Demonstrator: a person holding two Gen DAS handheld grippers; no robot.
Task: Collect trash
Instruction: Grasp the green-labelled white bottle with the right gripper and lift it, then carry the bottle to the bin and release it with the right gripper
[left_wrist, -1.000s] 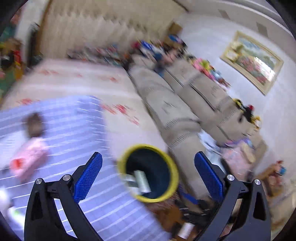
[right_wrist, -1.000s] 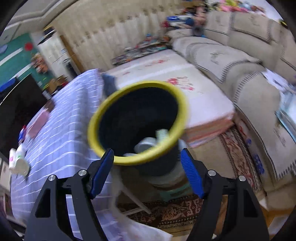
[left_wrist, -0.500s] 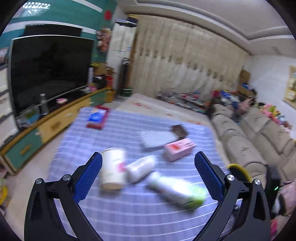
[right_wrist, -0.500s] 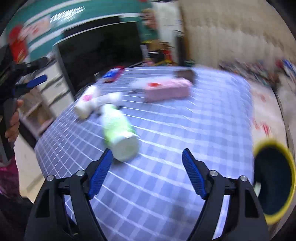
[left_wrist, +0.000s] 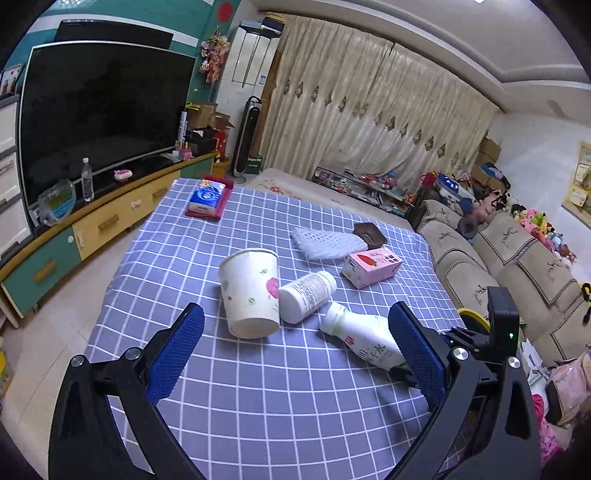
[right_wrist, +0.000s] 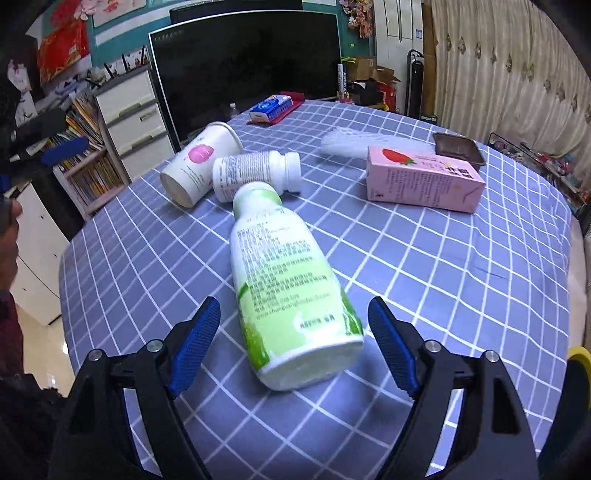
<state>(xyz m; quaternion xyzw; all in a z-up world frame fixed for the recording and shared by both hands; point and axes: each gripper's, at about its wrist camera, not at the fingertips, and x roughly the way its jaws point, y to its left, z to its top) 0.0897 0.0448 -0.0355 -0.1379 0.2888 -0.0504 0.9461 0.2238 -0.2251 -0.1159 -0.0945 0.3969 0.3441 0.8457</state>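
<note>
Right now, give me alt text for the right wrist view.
An open hand-held gripper frames the base of a green-and-white bottle lying on a checked tablecloth, not touching it. Behind lie a paper cup, pill bottle and pink carton.

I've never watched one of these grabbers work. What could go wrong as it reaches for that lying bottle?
The green-and-white plastic bottle lies on its round side between the right gripper's open jaws; a nudge could roll it away. Its neck touches the white pill bottle, which leans against the tipped paper cup, so both might shift.
</note>
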